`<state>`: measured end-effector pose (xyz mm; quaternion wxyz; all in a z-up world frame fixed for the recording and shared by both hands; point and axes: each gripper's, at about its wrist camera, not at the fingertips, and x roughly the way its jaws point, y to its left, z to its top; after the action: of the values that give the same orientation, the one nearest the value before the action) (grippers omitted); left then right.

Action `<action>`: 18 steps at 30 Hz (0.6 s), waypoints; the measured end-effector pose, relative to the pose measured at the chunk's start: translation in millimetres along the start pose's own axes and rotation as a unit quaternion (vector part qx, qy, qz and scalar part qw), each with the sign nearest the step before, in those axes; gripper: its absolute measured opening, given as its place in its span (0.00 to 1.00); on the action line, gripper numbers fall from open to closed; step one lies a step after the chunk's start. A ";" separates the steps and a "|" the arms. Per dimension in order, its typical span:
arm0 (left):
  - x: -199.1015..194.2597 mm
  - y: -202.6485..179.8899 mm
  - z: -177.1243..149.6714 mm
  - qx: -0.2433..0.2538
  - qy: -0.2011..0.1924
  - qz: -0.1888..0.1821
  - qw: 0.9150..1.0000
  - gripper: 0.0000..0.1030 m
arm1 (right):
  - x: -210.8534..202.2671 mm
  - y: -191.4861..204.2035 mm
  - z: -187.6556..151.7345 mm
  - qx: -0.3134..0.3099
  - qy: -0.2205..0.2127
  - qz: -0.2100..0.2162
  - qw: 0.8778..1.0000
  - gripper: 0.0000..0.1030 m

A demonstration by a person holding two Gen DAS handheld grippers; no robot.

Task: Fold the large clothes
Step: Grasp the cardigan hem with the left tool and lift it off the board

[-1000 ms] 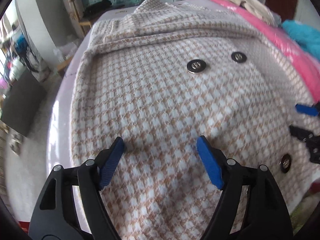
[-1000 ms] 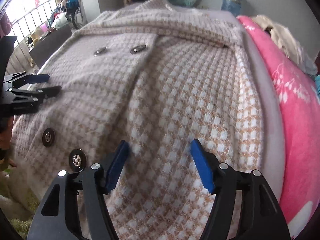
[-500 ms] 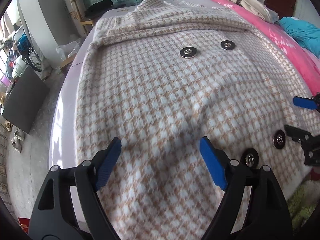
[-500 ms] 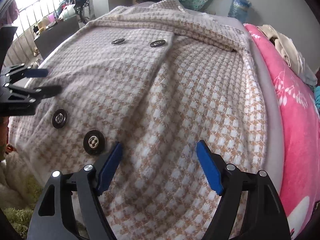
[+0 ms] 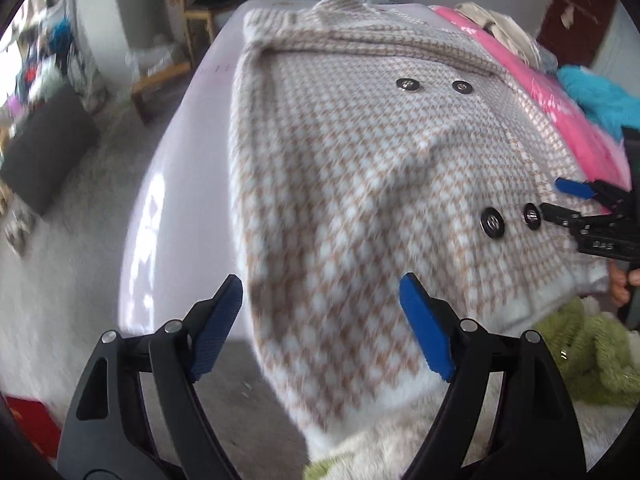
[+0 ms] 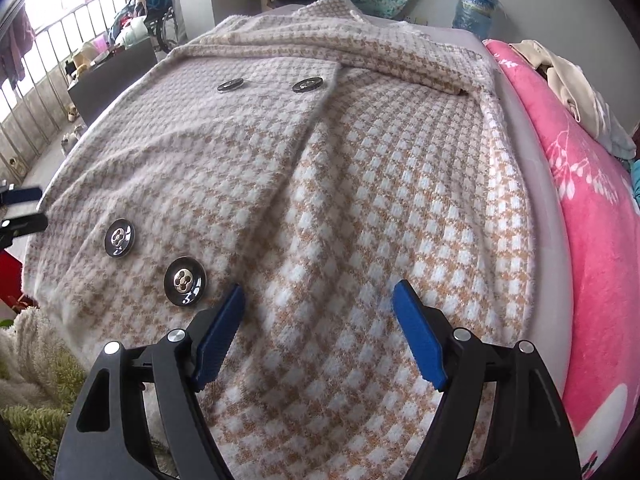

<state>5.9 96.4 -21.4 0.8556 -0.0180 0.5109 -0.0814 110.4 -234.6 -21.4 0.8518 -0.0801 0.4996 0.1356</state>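
Note:
A tan-and-white houndstooth coat (image 5: 360, 184) lies spread front-up on a bed, with its dark buttons (image 6: 185, 280) showing. My left gripper (image 5: 322, 292) hangs open over the coat's near left edge, where the cloth drapes off the mattress. Nothing is between its blue pads. My right gripper (image 6: 320, 296) stands open just above the coat (image 6: 380, 200), right of the lower button pair, and holds nothing. Each gripper shows at the edge of the other's view: the right gripper (image 5: 576, 200) by the buttons, the left gripper (image 6: 24, 208) at the coat's far side.
A pale lilac sheet (image 5: 188, 184) covers the mattress. A pink blanket (image 6: 592, 240) with loose clothes lies along the right. Green shaggy fabric (image 5: 592, 356) is heaped below the hem. A wooden chair (image 5: 192, 20), a dark box (image 5: 44, 152) and a water bottle (image 6: 476, 8) stand around the bed.
My left gripper has slid left, from over the coat's middle to its near left edge, so the bed side and floor now show. The right gripper's jaws widened; it stayed nearly in place.

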 end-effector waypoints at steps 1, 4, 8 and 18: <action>0.0 4.0 -4.0 -0.012 0.004 -0.008 1.000 0.75 | -0.4 -0.6 -0.2 0.000 -0.001 0.001 1.000 0.73; 0.2 14.0 -16.1 -0.043 0.011 -0.031 0.999 0.75 | -2.2 -2.5 -2.1 0.001 -0.004 0.000 1.000 0.73; 0.2 22.8 -30.3 -0.069 0.015 -0.039 0.997 0.74 | -3.4 -6.6 -6.6 0.013 -0.010 0.003 1.000 0.73; 17.1 43.7 -50.9 -0.158 0.021 -0.088 0.983 0.59 | -9.0 -7.8 -9.4 0.007 -0.012 -0.003 1.000 0.73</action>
<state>-25.5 139.4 -65.6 0.8207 -0.1961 0.5315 -0.0746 100.8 -245.9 -18.1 0.8587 -0.0743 0.4900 0.1306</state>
